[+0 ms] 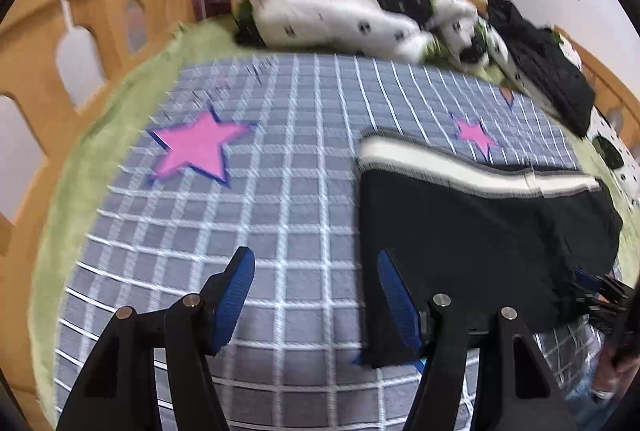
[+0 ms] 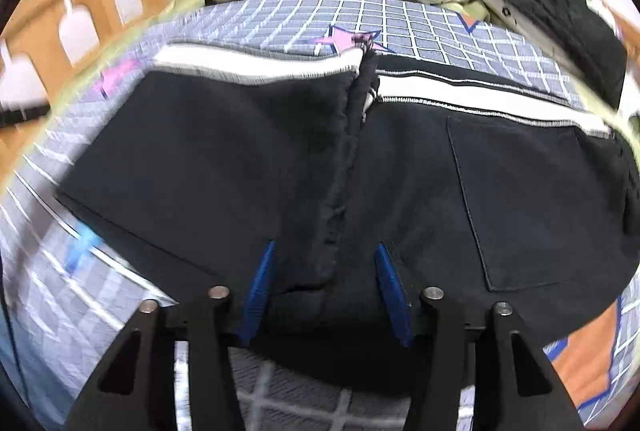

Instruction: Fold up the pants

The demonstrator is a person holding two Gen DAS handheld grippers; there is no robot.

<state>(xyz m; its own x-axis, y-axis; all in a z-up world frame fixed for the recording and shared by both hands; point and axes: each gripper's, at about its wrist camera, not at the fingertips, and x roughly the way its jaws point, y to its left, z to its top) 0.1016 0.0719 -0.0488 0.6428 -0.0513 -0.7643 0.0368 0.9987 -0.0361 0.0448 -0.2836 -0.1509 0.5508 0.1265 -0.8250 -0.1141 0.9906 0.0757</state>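
Black pants with a white side stripe lie folded on a grey checked bed sheet. A back pocket faces up on the right half. My right gripper is open, its blue pads over the near edge of the pants at the middle seam. In the left wrist view the pants lie to the right. My left gripper is open and empty above the sheet, its right pad at the pants' left edge.
A wooden bed rail runs along the left and back. A crumpled white and black quilt and a dark garment lie at the far end. Pink stars mark the sheet. A green blanket edges it.
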